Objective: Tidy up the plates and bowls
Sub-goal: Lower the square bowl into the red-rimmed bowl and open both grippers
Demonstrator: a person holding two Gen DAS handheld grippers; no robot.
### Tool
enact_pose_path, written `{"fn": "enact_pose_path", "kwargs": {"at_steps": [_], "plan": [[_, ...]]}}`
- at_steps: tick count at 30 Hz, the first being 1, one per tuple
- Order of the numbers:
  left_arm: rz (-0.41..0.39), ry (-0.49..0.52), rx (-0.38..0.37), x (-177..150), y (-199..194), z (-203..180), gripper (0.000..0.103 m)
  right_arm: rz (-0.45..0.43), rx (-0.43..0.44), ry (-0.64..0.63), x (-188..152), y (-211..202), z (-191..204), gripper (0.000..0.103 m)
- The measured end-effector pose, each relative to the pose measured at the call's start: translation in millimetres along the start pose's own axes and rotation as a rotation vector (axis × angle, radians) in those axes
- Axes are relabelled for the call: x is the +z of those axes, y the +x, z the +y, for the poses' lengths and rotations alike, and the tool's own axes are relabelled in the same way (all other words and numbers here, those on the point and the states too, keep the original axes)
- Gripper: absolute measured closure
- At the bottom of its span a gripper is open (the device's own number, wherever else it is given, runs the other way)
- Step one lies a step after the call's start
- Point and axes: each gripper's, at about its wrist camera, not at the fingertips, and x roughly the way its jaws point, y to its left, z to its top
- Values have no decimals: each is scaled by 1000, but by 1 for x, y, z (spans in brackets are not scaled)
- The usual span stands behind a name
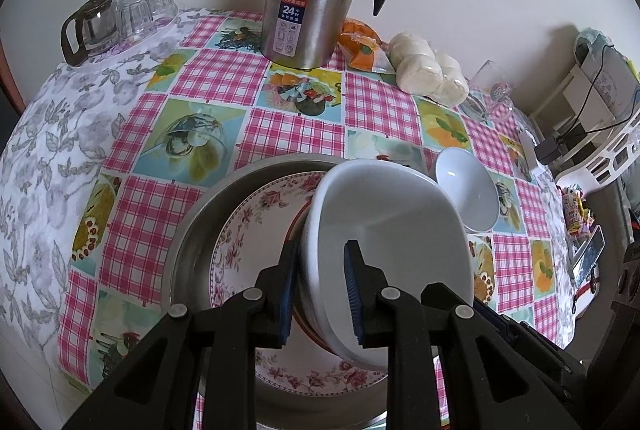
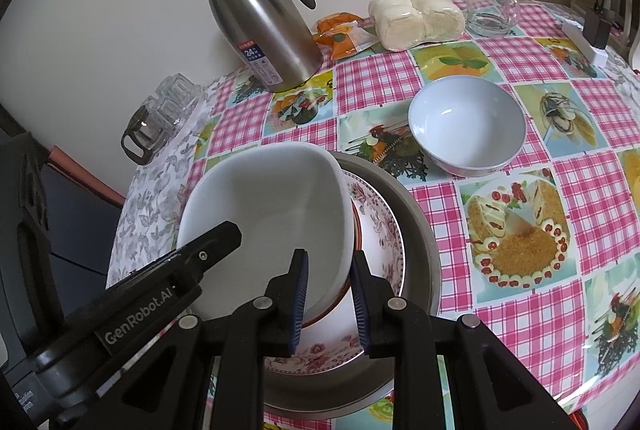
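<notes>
left tool [image 1: 320, 294] and right tool [image 2: 329, 304] both clamped on white bowl [image 1: 384, 226] rim; floral plate [image 1: 256, 222] beneath partly hidden, steel basin [image 1: 192, 230] cut off below

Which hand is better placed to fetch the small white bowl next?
Probably the right. Both tools, left tool and right tool, clamp the big white dish over the floral plate, but the small white bowl sits on the right tool's side.
</notes>
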Motion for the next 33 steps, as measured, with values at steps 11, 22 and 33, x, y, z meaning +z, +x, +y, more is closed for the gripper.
{"fn": "enact_pose_path", "kwargs": {"at_steps": [11, 22, 33], "plan": [[-42, -18, -6, 3, -16, 8, 79, -29, 3, -21, 0, -9, 3, 79], [-74, -58, -6, 6, -27, 19, 47, -63, -12, -22, 3, -20, 3, 61], [-77, -107, 53, 8, -24, 33, 23, -71, -25, -27, 3, -18, 1, 27]]}}
